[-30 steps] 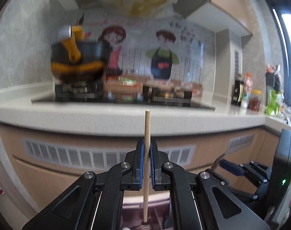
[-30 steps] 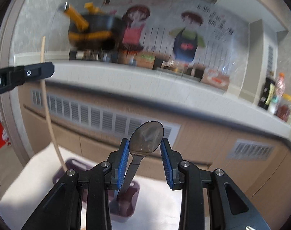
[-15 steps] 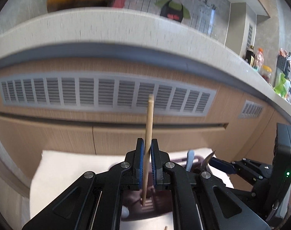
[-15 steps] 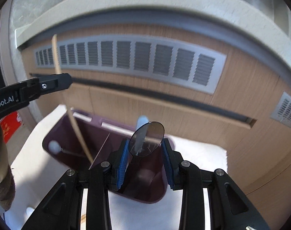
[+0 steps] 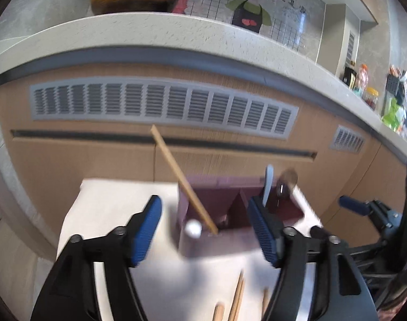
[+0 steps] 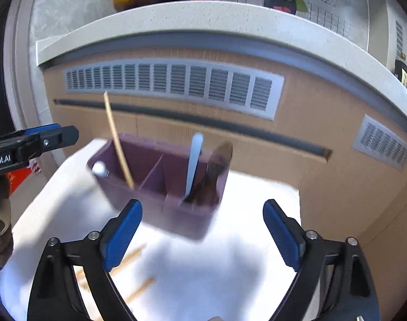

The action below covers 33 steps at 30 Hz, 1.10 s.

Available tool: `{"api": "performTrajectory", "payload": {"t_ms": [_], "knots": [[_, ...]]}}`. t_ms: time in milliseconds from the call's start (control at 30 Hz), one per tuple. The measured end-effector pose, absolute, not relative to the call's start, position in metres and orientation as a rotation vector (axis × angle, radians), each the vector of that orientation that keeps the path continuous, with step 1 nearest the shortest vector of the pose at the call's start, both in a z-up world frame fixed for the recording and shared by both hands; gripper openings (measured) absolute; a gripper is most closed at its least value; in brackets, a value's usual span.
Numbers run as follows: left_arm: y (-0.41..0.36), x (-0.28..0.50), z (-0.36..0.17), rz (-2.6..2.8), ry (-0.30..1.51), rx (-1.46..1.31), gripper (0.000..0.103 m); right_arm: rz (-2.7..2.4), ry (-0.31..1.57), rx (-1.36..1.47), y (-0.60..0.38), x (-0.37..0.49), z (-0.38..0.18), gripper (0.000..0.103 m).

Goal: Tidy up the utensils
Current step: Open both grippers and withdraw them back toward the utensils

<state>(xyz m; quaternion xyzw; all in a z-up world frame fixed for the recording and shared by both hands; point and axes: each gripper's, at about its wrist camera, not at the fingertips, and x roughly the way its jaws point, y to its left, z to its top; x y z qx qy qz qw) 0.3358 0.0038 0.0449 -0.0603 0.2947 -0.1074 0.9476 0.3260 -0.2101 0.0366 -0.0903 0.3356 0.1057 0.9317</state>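
over the caddy (image 6: 160, 187) both grippers, left (image 5: 203, 227) and right (image 6: 200, 230), have just sprung apart, released; chopstick (image 5: 182, 179) leans in its left bin, spoon (image 6: 217, 168) in its right.

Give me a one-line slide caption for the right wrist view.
Open right hand-held gripper above a purple utensil caddy: chopstick leaning in its left compartment, two spoons in its right.
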Motion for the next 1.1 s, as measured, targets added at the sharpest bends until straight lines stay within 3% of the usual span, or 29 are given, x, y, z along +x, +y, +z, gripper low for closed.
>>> {"api": "performTrajectory", "payload": {"t_ms": [133, 367, 500, 533, 600, 633, 667, 800, 1100], "knots": [[0.004, 0.308, 0.019, -0.19, 0.689, -0.083, 0.079, 0.199, 0.758, -0.201, -0.207, 0.298, 0.012, 0.092], [0.008, 0.246, -0.029, -0.184, 0.842, -0.054, 0.079, 0.303, 0.908, -0.181, -0.198, 0.248, -0.033, 0.092], [0.01, 0.215, -0.043, -0.189, 0.865, -0.015, 0.085, 0.412, 0.96, -0.225, -0.187, 0.217, -0.048, 0.091], [0.011, 0.211, -0.046, -0.182, 0.872, -0.014, 0.086, 0.419, 0.972, -0.241, -0.184, 0.211, -0.052, 0.089], [0.015, 0.204, -0.052, -0.17, 0.887, -0.028, 0.086, 0.433, 1.003, -0.232, -0.178, 0.207, -0.056, 0.074], [0.018, 0.202, -0.054, -0.167, 0.893, -0.041, 0.086, 0.441, 1.034, -0.21, -0.176, 0.208, -0.06, 0.059], [0.022, 0.201, -0.056, -0.158, 0.901, -0.062, 0.086, 0.444, 1.064, -0.182, -0.175, 0.209, -0.065, 0.05], [0.034, 0.2, -0.058, -0.127, 0.913, -0.093, 0.086, 0.421, 1.144, -0.045, -0.169, 0.224, -0.074, 0.048], [0.048, 0.196, -0.062, -0.114, 0.929, -0.107, 0.088, 0.376, 1.113, -0.155, -0.146, 0.225, -0.073, 0.041]]}}
